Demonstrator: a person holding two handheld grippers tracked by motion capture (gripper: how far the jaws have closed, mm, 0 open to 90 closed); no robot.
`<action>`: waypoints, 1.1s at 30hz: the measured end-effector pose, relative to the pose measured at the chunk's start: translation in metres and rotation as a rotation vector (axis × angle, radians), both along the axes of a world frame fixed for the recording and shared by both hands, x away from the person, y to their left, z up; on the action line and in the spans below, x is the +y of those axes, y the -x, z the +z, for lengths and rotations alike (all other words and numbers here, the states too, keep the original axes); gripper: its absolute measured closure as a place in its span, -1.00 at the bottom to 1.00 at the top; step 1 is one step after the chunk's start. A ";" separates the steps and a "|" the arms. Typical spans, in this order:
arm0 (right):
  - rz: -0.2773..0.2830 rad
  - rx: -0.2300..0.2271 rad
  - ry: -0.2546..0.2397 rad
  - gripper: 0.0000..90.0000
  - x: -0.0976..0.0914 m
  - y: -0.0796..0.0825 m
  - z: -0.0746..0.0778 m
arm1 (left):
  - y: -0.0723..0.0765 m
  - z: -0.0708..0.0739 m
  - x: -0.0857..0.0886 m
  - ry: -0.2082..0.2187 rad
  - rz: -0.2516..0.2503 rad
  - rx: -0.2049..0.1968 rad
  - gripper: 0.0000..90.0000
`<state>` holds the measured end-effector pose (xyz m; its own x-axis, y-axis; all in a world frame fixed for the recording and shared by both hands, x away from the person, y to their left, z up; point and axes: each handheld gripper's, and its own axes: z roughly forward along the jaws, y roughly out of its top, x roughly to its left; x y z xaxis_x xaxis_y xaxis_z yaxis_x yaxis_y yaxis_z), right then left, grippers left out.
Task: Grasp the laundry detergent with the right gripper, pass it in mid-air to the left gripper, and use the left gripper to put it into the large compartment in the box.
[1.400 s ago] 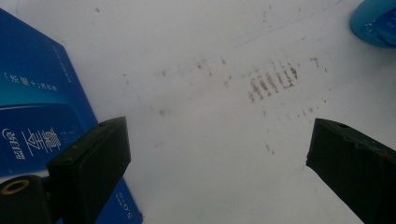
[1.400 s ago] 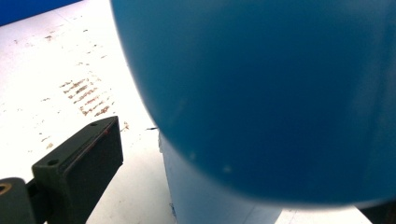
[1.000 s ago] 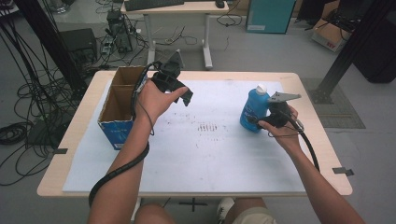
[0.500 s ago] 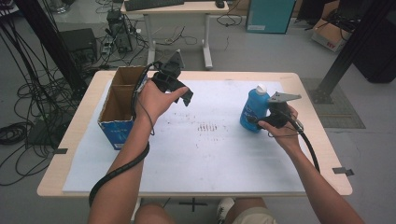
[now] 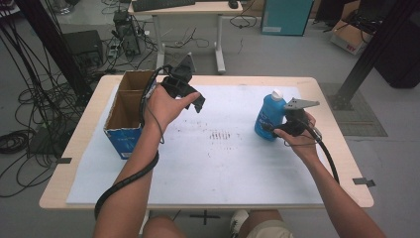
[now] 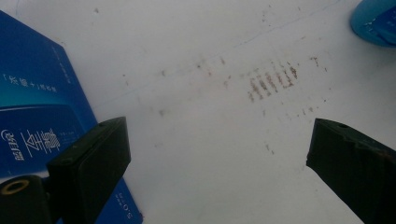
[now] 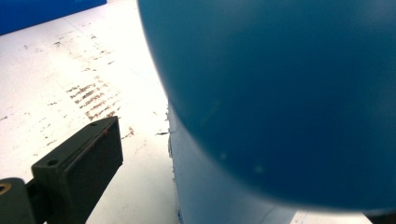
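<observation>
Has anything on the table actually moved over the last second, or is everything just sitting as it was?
Nothing visibly changed. The right gripper stays at the upright blue bottle, the left gripper still hovers open above the white sheet, and the cardboard box has not shifted.

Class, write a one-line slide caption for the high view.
Right gripper meets a blue bottle on the white mat; left gripper hovers open beside a cardboard box.

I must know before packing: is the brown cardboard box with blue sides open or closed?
Open. The brown cardboard box with blue sides shows its bare inside from above, with no flaps over it.
</observation>
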<state>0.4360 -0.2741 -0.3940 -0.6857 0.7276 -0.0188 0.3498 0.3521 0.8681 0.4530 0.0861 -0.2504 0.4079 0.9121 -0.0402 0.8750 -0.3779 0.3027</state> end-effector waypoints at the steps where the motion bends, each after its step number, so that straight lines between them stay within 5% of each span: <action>1: -0.001 0.001 -0.001 -0.96 0.000 0.000 0.000 | 0.000 0.000 0.000 -0.003 -0.002 0.002 -0.86; 33: 0.010 -0.012 -0.001 -0.96 0.001 0.000 -0.002 | -0.001 0.000 0.001 -0.001 -0.003 -0.002 -0.86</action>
